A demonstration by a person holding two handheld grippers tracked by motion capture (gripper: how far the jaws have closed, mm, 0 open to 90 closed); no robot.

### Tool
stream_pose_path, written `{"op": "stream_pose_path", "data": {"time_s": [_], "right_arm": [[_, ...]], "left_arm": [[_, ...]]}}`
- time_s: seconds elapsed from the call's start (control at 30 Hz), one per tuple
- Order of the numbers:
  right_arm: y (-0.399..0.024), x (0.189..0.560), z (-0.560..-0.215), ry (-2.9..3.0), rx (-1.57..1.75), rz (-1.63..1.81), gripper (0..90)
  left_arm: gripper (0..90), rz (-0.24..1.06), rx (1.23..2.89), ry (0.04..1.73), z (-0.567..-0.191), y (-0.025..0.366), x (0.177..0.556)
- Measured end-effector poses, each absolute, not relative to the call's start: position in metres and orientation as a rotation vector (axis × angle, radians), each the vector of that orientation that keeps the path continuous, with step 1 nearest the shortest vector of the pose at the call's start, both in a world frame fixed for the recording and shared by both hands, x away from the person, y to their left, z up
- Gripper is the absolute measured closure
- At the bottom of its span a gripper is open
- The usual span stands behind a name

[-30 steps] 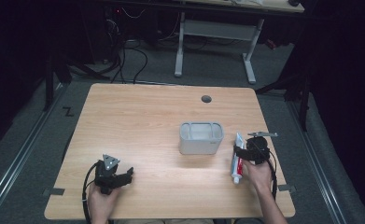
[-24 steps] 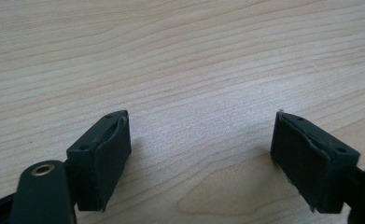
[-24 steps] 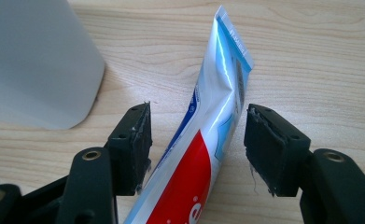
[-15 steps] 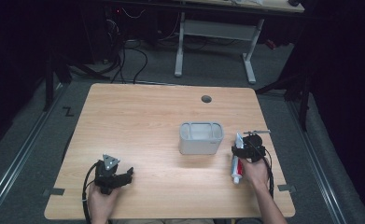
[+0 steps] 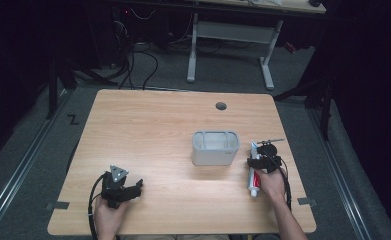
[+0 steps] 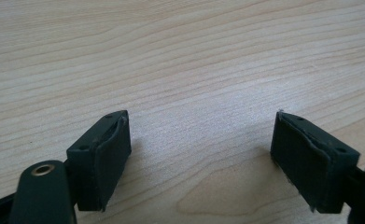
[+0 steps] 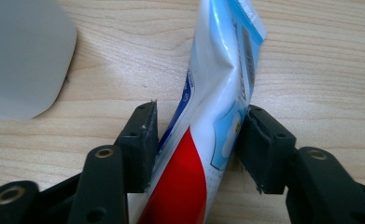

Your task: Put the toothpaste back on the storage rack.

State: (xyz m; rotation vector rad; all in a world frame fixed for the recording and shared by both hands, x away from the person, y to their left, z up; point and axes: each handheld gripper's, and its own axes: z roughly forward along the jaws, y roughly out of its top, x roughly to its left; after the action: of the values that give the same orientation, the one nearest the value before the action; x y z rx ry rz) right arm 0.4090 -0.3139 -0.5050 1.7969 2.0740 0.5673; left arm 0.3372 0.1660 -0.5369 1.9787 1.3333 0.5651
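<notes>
A toothpaste tube (image 7: 208,116) lies on the wooden bench (image 5: 158,130), near its right edge and just to the right of a grey container (image 5: 215,148). In the high view the tube (image 5: 254,177) runs lengthwise toward the person, with its cap end nearer the person's side.

The right gripper (image 7: 196,149) is down over the tube, one jaw on each side of it. The jaws have just been closing with the tube between them. In the right gripper view both pads touch the tube's sides, and the left one presses against its blue and white edge. The tube's crimped end points away from the camera, and a rounded corner of the grey container shows at the upper left. In the high view the right gripper (image 5: 261,162) sits just beside the container's right wall.

The left gripper (image 5: 128,189) rests near the front left part of the bench, well apart from the tube and the container. Its jaws stand wide open over bare wood, as the left gripper view (image 6: 201,154) shows, with nothing between them.
</notes>
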Motion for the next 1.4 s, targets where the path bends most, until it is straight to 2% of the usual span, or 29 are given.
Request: {"op": "stream_pose_path", "data": {"time_s": [0.37, 0.57, 1.4], "right_arm": [[-0.308, 0.410, -0.503, 2.128, 1.757, 0.574, 64.5], [-0.307, 0.410, -0.502, 2.146, 1.733, 0.592, 69.0], [-0.317, 0.393, -0.474, 2.135, 1.691, 0.772, 70.2]], "left_arm": [[20.6, 0.564, 1.979, 1.333, -0.537, 0.166, 0.337], [20.6, 0.564, 1.979, 1.333, -0.537, 0.166, 0.337], [20.6, 0.565, 1.979, 1.333, -0.537, 0.166, 0.337]]}}
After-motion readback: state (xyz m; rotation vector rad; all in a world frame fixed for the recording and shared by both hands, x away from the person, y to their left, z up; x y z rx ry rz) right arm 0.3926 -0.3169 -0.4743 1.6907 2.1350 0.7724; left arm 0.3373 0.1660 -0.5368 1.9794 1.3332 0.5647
